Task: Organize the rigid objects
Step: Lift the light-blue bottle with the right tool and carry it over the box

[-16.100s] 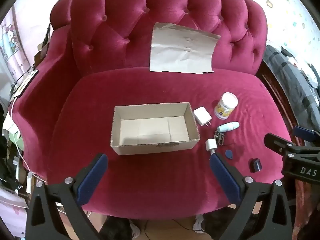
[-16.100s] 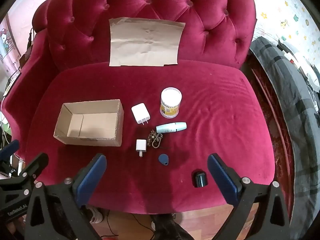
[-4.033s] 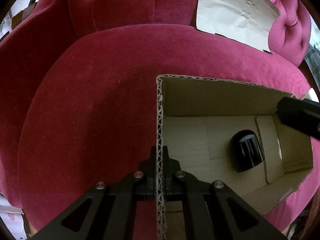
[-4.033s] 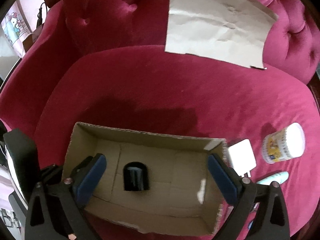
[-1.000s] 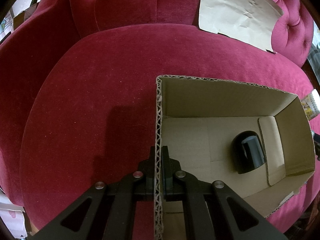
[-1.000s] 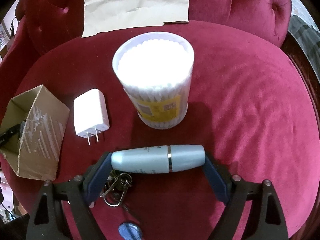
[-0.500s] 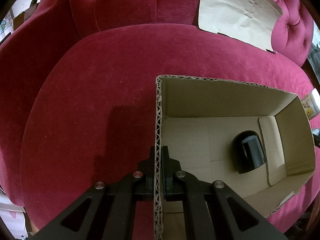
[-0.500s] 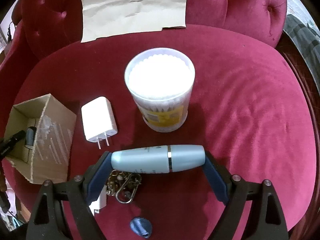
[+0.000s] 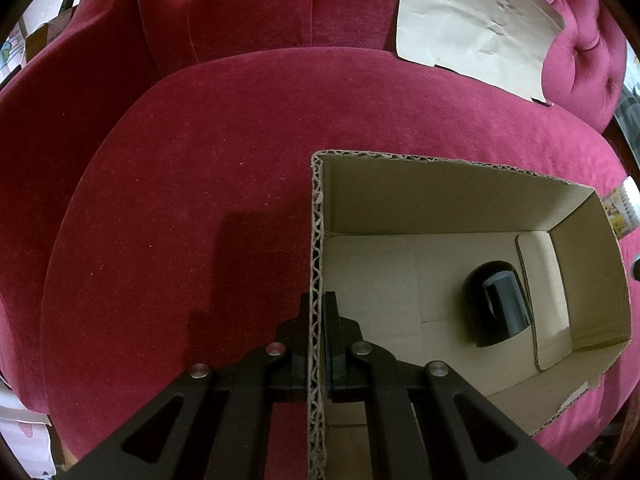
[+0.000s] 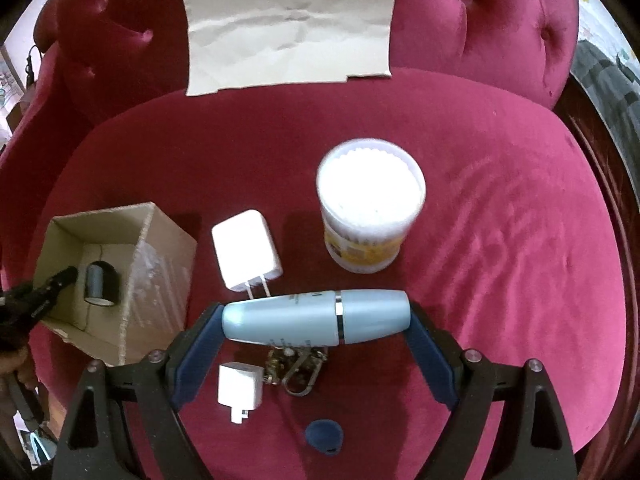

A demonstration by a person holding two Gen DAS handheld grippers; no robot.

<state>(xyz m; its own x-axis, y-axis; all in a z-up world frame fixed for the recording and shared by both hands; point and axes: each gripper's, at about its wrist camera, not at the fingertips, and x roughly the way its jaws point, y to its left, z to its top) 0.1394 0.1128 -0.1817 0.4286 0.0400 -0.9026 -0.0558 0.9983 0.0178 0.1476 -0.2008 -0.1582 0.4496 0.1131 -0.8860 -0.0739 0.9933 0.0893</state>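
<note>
The left gripper (image 9: 316,344) pinches the cardboard box (image 9: 448,200) wall; one black cap (image 9: 498,308) lies inside. The right gripper (image 10: 316,322) clamps the blue tube (image 10: 316,322) endwise, seemingly just clear of the cushion. Two chargers, keys, the jar (image 10: 370,210) and a blue tag remain out.

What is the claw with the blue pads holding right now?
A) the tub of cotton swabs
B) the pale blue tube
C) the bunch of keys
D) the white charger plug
B: the right claw has its blue pads pressed on both ends of the pale blue tube, lifted above the keys.
</note>
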